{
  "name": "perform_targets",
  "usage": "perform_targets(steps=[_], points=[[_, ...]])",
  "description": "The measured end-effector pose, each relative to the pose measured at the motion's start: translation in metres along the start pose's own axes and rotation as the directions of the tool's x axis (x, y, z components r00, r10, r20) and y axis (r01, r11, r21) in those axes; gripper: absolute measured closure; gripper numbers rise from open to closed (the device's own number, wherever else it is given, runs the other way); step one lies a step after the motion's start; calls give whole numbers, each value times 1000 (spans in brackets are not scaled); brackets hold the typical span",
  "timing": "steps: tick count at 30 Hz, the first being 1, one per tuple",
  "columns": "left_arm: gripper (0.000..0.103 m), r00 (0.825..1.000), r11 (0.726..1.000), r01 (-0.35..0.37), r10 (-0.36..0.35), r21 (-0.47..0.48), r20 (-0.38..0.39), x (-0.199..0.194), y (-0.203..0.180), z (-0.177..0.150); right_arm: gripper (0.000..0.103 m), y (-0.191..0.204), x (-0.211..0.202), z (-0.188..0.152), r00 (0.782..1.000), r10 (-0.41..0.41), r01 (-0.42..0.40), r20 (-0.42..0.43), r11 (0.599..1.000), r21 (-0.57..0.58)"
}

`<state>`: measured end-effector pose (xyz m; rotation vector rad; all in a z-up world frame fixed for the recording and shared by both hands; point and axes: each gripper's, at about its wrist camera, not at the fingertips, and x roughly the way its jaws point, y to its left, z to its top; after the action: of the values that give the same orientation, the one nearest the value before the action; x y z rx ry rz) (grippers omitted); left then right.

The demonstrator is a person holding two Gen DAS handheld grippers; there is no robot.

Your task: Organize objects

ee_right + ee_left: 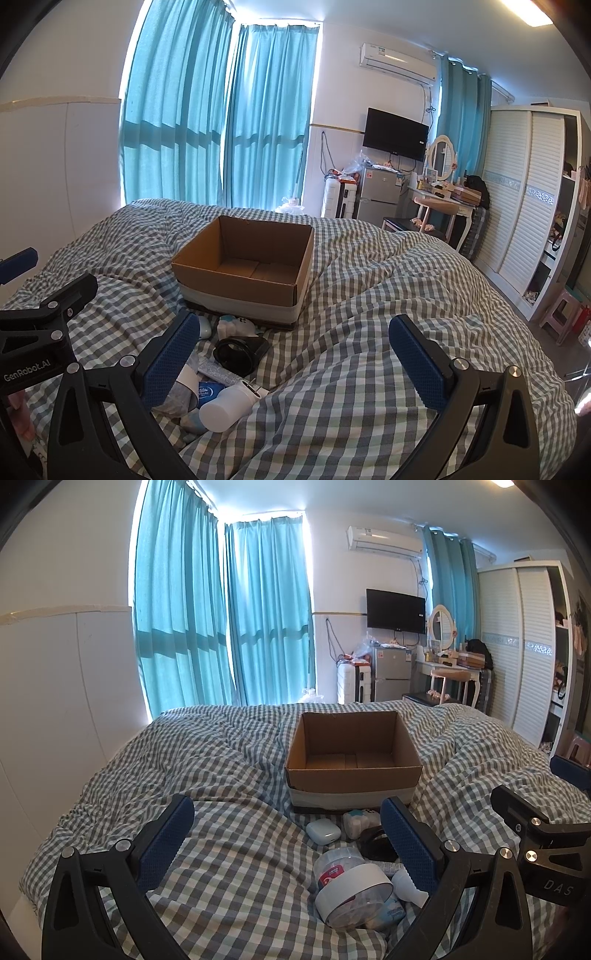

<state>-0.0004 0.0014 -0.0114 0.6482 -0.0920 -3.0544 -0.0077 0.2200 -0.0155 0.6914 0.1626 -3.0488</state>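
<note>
An open, empty cardboard box point(352, 760) point(243, 267) stands on the checked bedspread. In front of it lies a heap of small things: a clear plastic jar with a white band point(351, 886), a pale earbud case point(323, 831), a white packet point(356, 821), a black round object point(376, 843) point(236, 352) and a white bottle point(229, 406). My left gripper point(288, 834) is open and empty just above and to the left of the heap. My right gripper point(295, 350) is open and empty to the right of the heap.
The bedspread point(369, 314) is rumpled into folds around the box. Teal curtains point(221, 620) hang behind the bed. A small fridge point(393, 672), a dressing table point(450, 668) and a wardrobe point(517, 646) stand at the far right.
</note>
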Motion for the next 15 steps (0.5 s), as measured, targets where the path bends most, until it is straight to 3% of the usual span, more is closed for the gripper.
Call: perform_targets(steps=[15], points=[[0, 1000, 1000, 12, -12, -1, -4, 1, -2, -4, 0, 0, -1, -2, 1000, 3, -3, 1, 1000, -11]])
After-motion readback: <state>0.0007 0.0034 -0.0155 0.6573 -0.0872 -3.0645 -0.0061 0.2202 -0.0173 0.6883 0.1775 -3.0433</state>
